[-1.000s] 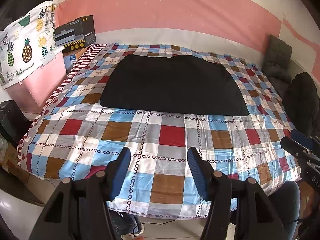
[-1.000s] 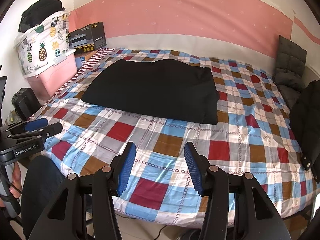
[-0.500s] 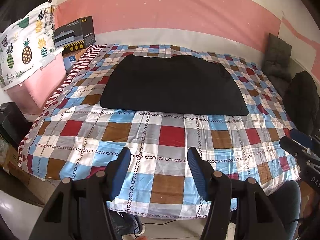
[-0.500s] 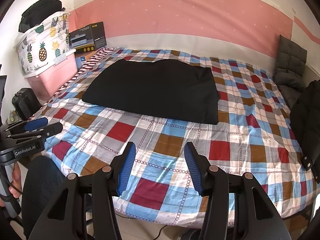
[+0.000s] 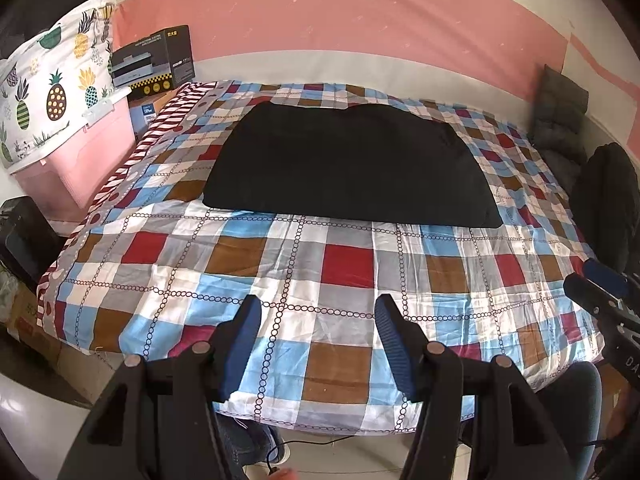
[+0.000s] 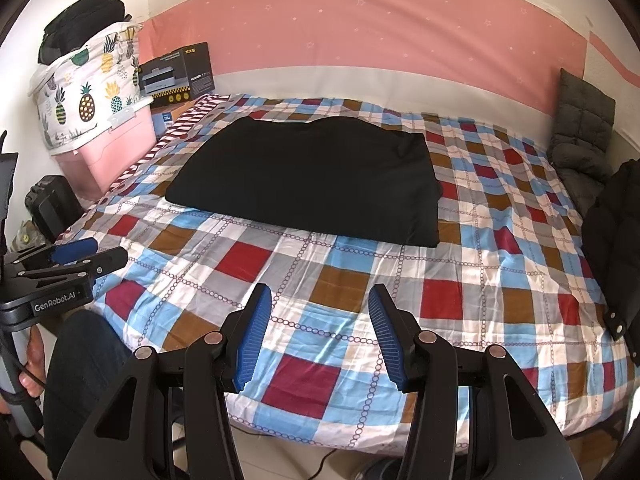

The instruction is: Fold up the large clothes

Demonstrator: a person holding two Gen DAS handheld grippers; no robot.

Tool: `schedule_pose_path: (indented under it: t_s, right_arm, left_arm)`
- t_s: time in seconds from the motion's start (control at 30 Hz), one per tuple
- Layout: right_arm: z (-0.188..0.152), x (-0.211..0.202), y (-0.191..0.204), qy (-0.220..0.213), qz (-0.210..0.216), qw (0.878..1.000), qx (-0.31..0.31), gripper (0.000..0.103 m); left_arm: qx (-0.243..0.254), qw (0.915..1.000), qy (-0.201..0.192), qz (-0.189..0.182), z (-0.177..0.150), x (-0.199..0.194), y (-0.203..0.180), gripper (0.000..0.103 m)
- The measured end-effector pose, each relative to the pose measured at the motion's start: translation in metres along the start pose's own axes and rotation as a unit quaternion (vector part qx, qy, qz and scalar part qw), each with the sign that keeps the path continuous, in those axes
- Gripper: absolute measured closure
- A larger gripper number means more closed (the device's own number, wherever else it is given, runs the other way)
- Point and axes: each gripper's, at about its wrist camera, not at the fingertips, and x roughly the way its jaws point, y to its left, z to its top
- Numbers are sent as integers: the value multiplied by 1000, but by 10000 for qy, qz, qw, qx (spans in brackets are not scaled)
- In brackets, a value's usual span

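Both grippers hang over the near edge of the bed (image 5: 440, 280), and nothing is in hand. The left gripper (image 5: 318, 334) has its blue fingers (image 5: 240, 344) apart with only checked bedcover showing between them; the right gripper (image 6: 320, 332) is the same, fingers (image 6: 254, 332) spread and empty. The black garment (image 6: 308, 176) lies flat on the bed, well beyond both grippers, toward the pink wall (image 6: 360, 28) and nearer the bed's left side than its right. It already looks like a tidy rectangle, so my read is one more fold, or none. To do it cleanly, each gripper should reach out to a near corner of the garment, pinch cloth only and not the bedcover beneath, then lift both corners level and carry them together toward the garment's far edge.
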Motion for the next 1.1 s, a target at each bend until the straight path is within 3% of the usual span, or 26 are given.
schedule_pose_path:
  t_s: [1.1]
  right_arm:
    - [1,0,2,4,-5,10000,13,52]
  left_arm:
    - [-9,9998,160,66,-4,8,0,42]
